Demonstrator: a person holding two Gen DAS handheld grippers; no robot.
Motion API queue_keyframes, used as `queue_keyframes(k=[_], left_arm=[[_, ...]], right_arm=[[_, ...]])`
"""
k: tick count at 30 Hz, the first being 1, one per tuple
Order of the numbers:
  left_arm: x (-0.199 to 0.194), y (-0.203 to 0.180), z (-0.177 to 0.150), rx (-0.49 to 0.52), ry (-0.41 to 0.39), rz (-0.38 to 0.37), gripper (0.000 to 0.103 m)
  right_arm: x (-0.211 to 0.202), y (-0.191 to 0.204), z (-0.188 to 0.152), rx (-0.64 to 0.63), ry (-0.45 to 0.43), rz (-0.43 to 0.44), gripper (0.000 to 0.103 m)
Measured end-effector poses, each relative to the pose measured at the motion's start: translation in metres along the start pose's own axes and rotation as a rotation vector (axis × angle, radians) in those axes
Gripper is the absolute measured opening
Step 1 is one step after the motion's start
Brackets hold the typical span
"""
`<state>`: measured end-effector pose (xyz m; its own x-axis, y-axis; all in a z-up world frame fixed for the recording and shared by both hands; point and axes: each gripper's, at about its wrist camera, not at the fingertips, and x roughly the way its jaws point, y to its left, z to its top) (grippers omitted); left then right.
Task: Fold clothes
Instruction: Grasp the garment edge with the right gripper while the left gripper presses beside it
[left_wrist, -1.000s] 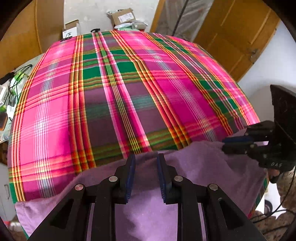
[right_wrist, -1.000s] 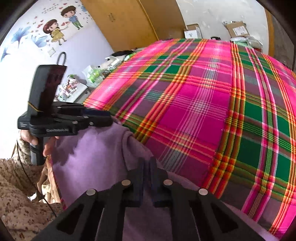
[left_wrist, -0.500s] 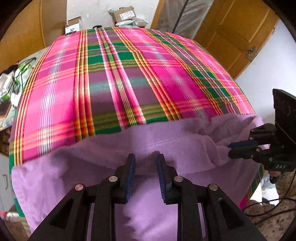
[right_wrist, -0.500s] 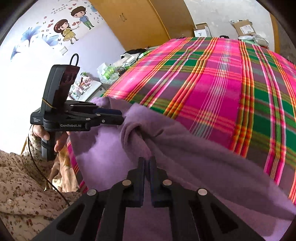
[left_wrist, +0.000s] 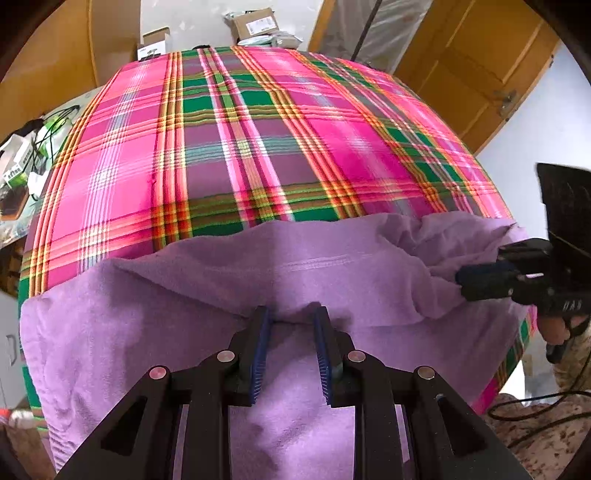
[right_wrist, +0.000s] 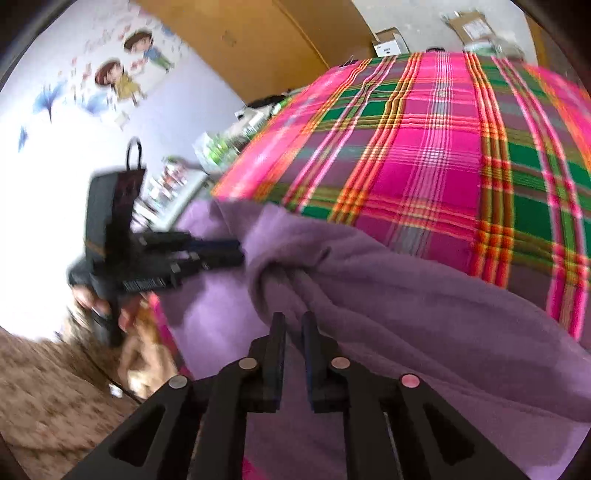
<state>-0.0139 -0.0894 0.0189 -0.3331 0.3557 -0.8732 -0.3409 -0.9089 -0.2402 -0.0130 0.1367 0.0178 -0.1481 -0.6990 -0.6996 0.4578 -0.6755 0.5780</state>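
A purple fleece garment (left_wrist: 229, 291) lies over the near edge of a bed with a pink, green and orange plaid cover (left_wrist: 258, 140). My left gripper (left_wrist: 291, 317) is shut on a fold of the garment's near edge, cloth bunched between its fingers. In the left wrist view my right gripper (left_wrist: 460, 280) is at the right, shut on a bunched corner of the garment. In the right wrist view my right gripper (right_wrist: 293, 321) pinches the purple garment (right_wrist: 424, 306), and my left gripper (right_wrist: 240, 253) holds the cloth at the left.
Cardboard boxes (left_wrist: 255, 24) stand on the floor beyond the bed's far end. A cluttered side table (left_wrist: 22, 173) is left of the bed. Wooden cabinet doors (left_wrist: 476, 62) are at the back right. A wall with cartoon stickers (right_wrist: 122, 74) is on the left.
Both grippers have pulled the purple garment up and further onto the bed. More of it now lies on the plaid cover, and the right-hand corner is bunched and lifted.
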Motion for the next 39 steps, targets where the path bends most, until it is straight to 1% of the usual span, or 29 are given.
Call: queue_keyframes(k=[1, 2, 3, 4, 6, 8, 10, 13, 15, 20, 22, 29, 30, 31, 33, 34, 36, 39], left_arm=[[0.0, -0.001, 0.001, -0.003, -0.003, -0.009, 0.025], [0.0, -0.001, 0.001, -0.003, -0.004, -0.013, 0.025], [0.0, -0.002, 0.001, -0.001, -0.004, -0.013, 0.025], [0.0, -0.003, 0.001, 0.003, -0.004, -0.011, 0.025], [0.002, -0.004, 0.001, 0.006, -0.001, -0.015, 0.025], [0.003, -0.004, 0.001, 0.001, 0.001, -0.017, 0.025], [0.003, -0.003, 0.0, -0.005, 0.0, -0.021, 0.025], [0.002, 0.001, -0.001, -0.017, -0.001, -0.025, 0.025], [0.001, 0.003, -0.002, -0.025, -0.002, -0.033, 0.025], [0.001, 0.006, -0.001, -0.04, -0.007, -0.056, 0.025], [0.0, 0.009, -0.001, -0.049, -0.008, -0.066, 0.025], [-0.004, 0.01, 0.0, -0.056, -0.024, -0.069, 0.025], [-0.005, 0.01, 0.001, -0.057, -0.032, -0.068, 0.025], [-0.007, 0.009, 0.002, -0.058, -0.04, -0.066, 0.025], [-0.011, 0.009, 0.004, -0.061, -0.063, -0.072, 0.025], [-0.014, 0.009, 0.005, -0.063, -0.077, -0.083, 0.025], [-0.019, 0.009, 0.008, -0.066, -0.106, -0.104, 0.025], [-0.02, 0.006, 0.015, -0.063, -0.13, -0.131, 0.025]], right_arm=[[0.0, -0.004, 0.004, 0.034, -0.001, 0.032, 0.017], [0.002, -0.008, 0.006, 0.06, 0.0, 0.055, 0.018], [0.004, -0.011, 0.009, 0.087, 0.001, 0.079, 0.023], [0.008, -0.015, 0.012, 0.113, 0.004, 0.106, 0.031], [0.019, -0.019, 0.016, 0.147, 0.025, 0.159, 0.038], [0.029, -0.023, 0.02, 0.18, 0.046, 0.208, 0.039], [0.042, -0.021, 0.023, 0.178, 0.083, 0.219, 0.04], [0.054, -0.012, 0.028, 0.141, 0.106, 0.227, 0.041], [0.059, -0.009, 0.032, 0.126, 0.109, 0.239, 0.042], [0.065, -0.011, 0.04, 0.138, 0.089, 0.241, 0.042], [0.066, -0.01, 0.044, 0.134, 0.072, 0.247, 0.042], [0.048, -0.011, 0.059, 0.127, -0.087, 0.225, 0.042], [0.045, -0.011, 0.061, 0.122, -0.104, 0.216, 0.037], [0.043, -0.01, 0.063, 0.109, -0.124, 0.195, 0.026], [0.038, -0.01, 0.067, 0.086, -0.143, 0.142, 0.015], [0.036, -0.011, 0.069, 0.083, -0.153, 0.126, 0.012], [0.031, -0.016, 0.074, 0.091, -0.168, 0.108, 0.01], [0.025, -0.017, 0.082, 0.072, -0.202, 0.039, 0.01]])
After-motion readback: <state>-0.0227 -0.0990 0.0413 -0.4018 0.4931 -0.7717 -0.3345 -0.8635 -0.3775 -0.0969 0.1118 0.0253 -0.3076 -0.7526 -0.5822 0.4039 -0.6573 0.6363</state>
